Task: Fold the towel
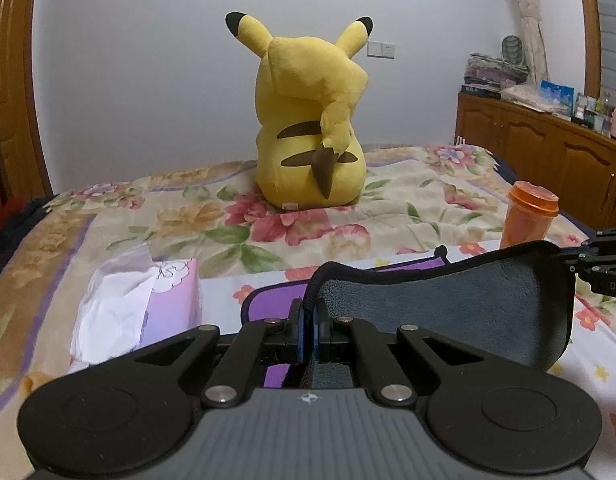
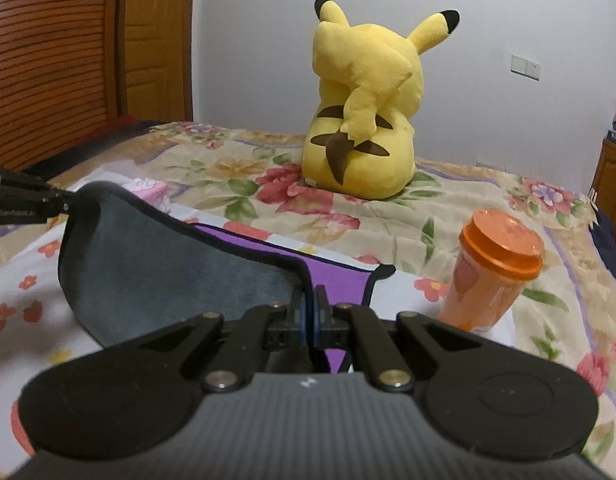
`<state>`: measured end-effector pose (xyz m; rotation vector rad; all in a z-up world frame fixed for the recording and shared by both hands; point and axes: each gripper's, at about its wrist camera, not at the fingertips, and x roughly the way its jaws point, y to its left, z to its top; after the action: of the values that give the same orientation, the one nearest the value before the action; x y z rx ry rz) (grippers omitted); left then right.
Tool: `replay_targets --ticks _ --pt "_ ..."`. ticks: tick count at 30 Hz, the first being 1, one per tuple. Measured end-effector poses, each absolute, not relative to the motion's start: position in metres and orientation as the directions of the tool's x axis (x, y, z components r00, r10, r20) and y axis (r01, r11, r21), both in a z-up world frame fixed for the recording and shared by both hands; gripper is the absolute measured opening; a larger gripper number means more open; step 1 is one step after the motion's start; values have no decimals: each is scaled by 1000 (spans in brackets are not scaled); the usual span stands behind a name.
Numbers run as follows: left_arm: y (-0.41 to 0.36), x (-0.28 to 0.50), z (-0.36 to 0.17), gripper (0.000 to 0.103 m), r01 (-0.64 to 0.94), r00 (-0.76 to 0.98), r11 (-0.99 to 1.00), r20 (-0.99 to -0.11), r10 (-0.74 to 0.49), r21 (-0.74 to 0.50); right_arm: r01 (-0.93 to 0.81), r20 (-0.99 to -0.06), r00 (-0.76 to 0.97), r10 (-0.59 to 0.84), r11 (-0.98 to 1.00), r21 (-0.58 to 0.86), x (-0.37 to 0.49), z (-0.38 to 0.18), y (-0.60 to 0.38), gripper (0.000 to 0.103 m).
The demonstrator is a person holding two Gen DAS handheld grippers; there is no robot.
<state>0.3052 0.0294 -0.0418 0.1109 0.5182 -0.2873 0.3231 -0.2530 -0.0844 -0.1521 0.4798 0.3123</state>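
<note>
Both the left gripper [image 1: 308, 320] and right gripper [image 2: 310, 316] pinch the fleecy grey towel's [image 1: 448, 308] black-piped edge (purple underside) above the floral bed [image 1: 348, 216].

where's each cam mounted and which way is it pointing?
Left wrist: on the left gripper, facing across the bed; own fingers shut on the towel edge, right gripper's tip at the right edge.
Right wrist: on the right gripper, facing the same way; own fingers shut on the towel, left gripper's tip at the left edge.
Shared: the raised towel, Pikachu plush, orange cup.
</note>
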Motion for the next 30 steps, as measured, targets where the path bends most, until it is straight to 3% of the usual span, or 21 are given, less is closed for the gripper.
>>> replay_targets --ticks 30 --pt "25 381 -48 8 250 852 967 -484 -199 43 -310 -468 862 195 933 -183 399 -88 -247 4"
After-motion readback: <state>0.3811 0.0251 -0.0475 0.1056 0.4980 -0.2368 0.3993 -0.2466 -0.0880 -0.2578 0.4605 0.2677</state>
